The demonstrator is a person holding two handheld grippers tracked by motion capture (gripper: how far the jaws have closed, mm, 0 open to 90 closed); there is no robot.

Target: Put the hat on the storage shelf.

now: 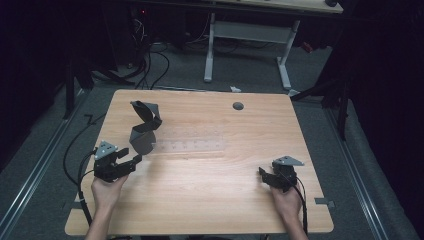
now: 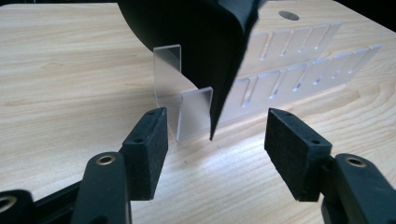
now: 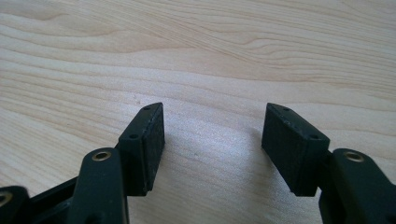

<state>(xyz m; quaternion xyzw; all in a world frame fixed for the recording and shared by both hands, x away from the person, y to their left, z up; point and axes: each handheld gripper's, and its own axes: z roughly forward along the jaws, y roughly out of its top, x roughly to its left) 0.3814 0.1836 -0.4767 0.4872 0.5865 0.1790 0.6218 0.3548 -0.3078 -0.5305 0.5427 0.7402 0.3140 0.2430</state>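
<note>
Left gripper view looks along the left claw [image 2: 215,128], whose jaws stand wide apart with nothing between the pads. Just beyond them a clear slotted acrylic rack [image 2: 280,79] lies on the pale wooden desk [image 2: 70,70], and the lower tip of a dark folded sheet [image 2: 201,42] hangs down in front of the rack's near end; whether the tip touches the rack I cannot tell. A round grommet hole [image 2: 286,15] shows farther off.

Right gripper view shows the right claw [image 3: 212,126], jaws likewise spread and empty, over bare wood grain.

High view adds what those two lack: the left hand [image 1: 107,192] holds its gripper near the desk's left edge, angled toward the sheet, which stands upright in a crumpled bend at the rack's left end, in the left half of the desk. The right hand [image 1: 286,200] rests near the right edge toward the near corner, well apart from the rack. Both forearms come in over the near edge.
</note>
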